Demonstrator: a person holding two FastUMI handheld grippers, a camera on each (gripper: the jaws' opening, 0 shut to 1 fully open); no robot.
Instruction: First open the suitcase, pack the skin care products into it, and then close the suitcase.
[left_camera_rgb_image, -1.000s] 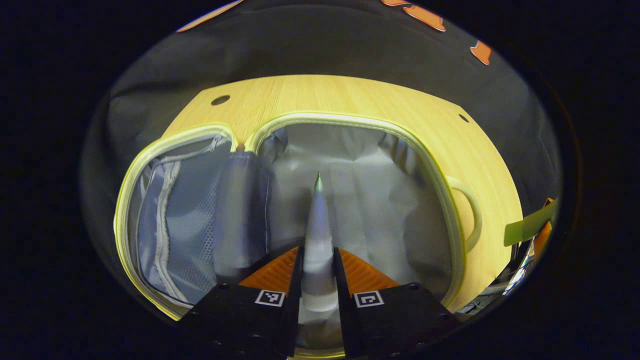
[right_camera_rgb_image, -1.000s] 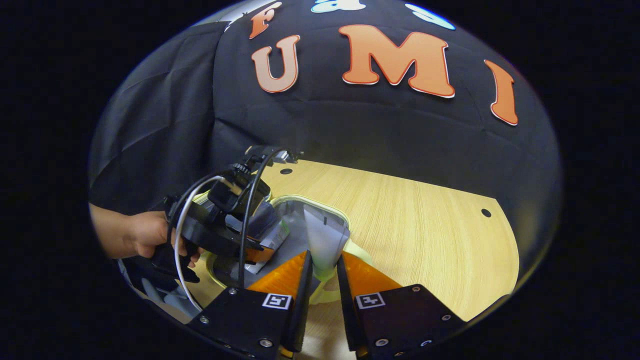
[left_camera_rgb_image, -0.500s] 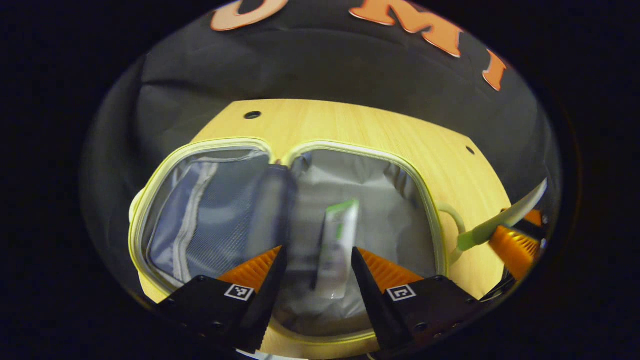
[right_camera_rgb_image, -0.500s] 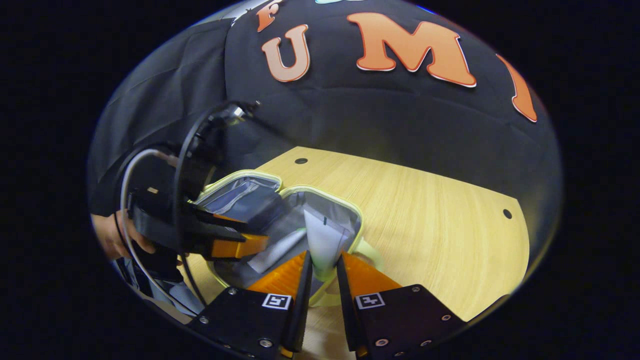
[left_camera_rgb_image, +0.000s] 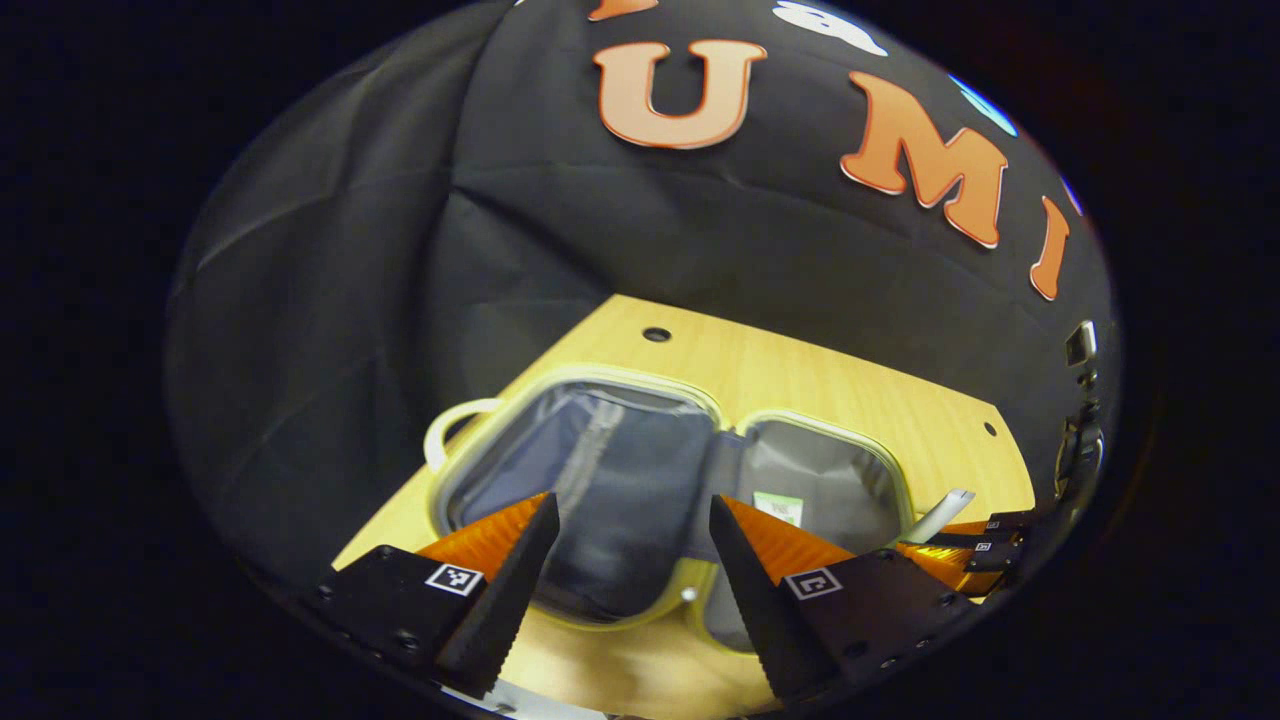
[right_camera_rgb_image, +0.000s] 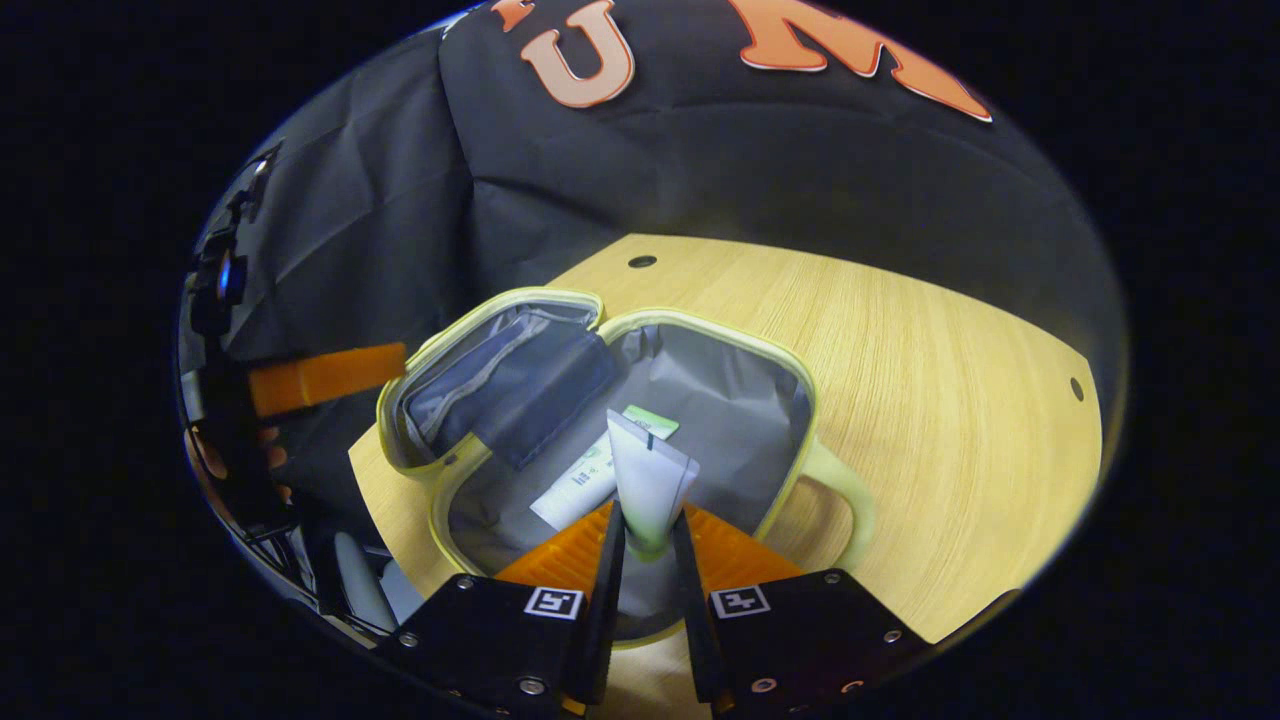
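The right claw (right_camera_rgb_image: 645, 545) is clamped on a white, flat-crimped plastic skin care tube (right_camera_rgb_image: 650, 480), both fingers pressing its lower body, with the crimped end pointing forward over the right half of the open pale-yellow zip suitcase with grey fabric lining (right_camera_rgb_image: 790, 370). Below it, on the lining of that same half, lies a second white tube with a green end (right_camera_rgb_image: 590, 470). The left claw (left_camera_rgb_image: 625, 560) is spread wide and empty above the suitcase's near rim, and the other half with its mesh zip pocket (left_camera_rgb_image: 590, 470) lies in front of it. The suitcase lies open on the light wooden desk (right_camera_rgb_image: 930, 400), towards its left edge.

The held tube looks light and soft, likely to dent under a hard squeeze and somewhat slick; holding it across the fuller body near the cap seems safest. The soft case will probably sag, so closing it should start at the stiffer yellow rim or the loop handle (right_camera_rgb_image: 850, 500).
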